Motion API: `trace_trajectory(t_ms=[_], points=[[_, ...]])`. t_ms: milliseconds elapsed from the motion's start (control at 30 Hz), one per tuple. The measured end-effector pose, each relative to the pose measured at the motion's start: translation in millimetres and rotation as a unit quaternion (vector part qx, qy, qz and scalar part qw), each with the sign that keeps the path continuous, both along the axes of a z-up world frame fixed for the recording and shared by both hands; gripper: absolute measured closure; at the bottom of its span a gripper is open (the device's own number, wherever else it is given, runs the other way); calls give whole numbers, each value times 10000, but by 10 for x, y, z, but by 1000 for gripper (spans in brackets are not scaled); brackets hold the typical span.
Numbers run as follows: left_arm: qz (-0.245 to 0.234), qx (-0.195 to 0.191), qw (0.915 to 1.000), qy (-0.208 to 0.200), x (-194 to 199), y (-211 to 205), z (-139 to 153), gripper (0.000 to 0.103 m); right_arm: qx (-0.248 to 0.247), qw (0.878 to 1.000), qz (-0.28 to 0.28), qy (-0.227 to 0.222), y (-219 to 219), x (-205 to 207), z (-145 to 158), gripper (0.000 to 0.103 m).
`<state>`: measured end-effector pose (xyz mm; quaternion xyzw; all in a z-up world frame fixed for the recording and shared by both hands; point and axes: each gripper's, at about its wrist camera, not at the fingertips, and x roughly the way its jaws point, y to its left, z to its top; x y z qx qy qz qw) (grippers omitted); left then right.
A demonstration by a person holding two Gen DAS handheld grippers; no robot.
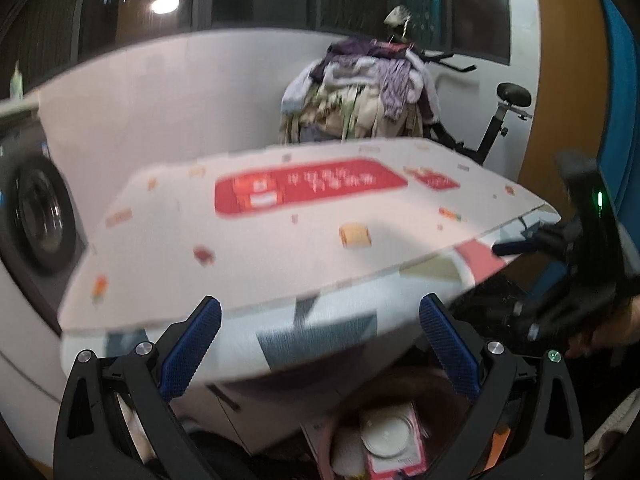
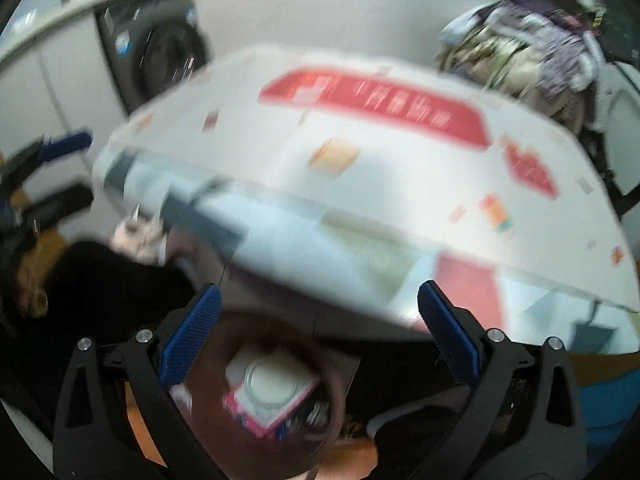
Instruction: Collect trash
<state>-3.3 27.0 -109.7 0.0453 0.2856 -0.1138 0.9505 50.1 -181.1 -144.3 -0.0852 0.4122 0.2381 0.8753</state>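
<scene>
A large flat white cardboard box (image 1: 280, 232) with a red label and small coloured prints fills the middle of both views (image 2: 380, 184), tilted and blurred. My left gripper (image 1: 320, 344) is open, its blue pads either side of the box's near edge. My right gripper (image 2: 318, 332) is open too, just below the box. It also shows in the left wrist view (image 1: 520, 246) at the box's right corner. Below the box sits a brown bin (image 2: 280, 396) holding a pink carton with a white round lid (image 2: 268, 390), also seen in the left wrist view (image 1: 394, 436).
A front-loading washing machine (image 1: 36, 216) stands at the left. A pile of clothes (image 1: 360, 92) rests on an exercise bike (image 1: 500, 120) behind the box. A white wall runs behind. Orange floor shows by the bin.
</scene>
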Motion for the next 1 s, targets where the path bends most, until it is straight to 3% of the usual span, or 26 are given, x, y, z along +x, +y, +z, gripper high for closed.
trace_trajectory(t_ms=[167, 400, 800, 1000], points=[[254, 121, 9990, -349, 94, -58, 409, 6, 320, 9973, -313, -580, -221, 133, 592, 6], [536, 69, 9967, -600, 180, -58, 820, 6, 563, 9908, -559, -1098, -396, 166, 1098, 6], [942, 2, 9944, -483, 237, -28, 1089, 6, 646, 9861, -665, -1376, -440, 105, 1331, 6], [1022, 179, 9926, -631, 191, -78, 1149, 6, 664, 9856, -698, -1392, -447, 85, 1343, 6]])
